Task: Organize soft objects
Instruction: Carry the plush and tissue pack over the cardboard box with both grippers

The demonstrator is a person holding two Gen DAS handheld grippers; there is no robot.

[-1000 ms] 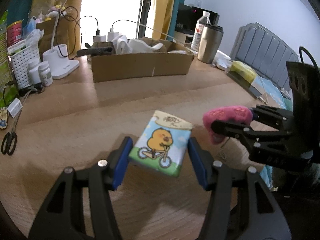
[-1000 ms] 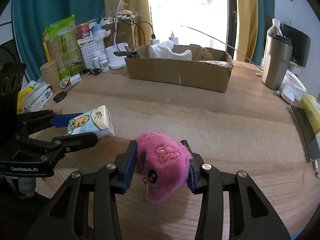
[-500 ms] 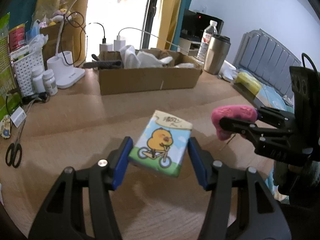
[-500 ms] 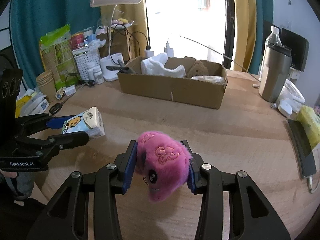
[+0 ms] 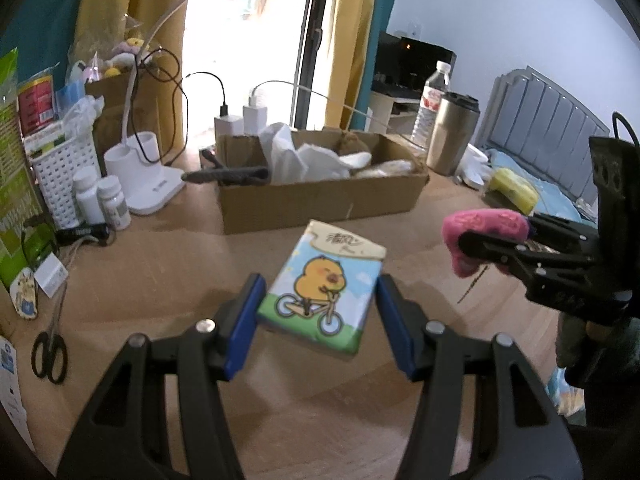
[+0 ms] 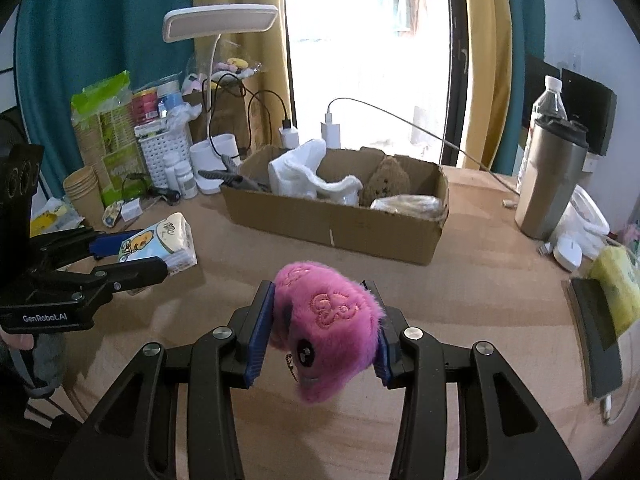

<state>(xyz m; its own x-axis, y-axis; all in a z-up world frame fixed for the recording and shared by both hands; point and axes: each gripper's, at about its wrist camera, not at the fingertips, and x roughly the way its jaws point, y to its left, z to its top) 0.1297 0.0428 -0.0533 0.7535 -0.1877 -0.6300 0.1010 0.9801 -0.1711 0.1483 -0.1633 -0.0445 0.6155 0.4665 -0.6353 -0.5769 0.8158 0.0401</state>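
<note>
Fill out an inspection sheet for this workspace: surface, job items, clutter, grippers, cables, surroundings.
Surface: wooden table, bare in the middle.
Job's things: tissue pack with a chick print and pink plush toy, both held above the table; open cardboard box behind them, already holding white cloth and a brown plush.
Clutter: scissors, pill bottles, white basket, paper cups, steel tumbler, water bottle.
Grippers: left gripper shut on the tissue pack; right gripper shut on the pink plush toy.
Cables: charger cables behind the box.
Surroundings: desk lamp, curtains, bright window.
</note>
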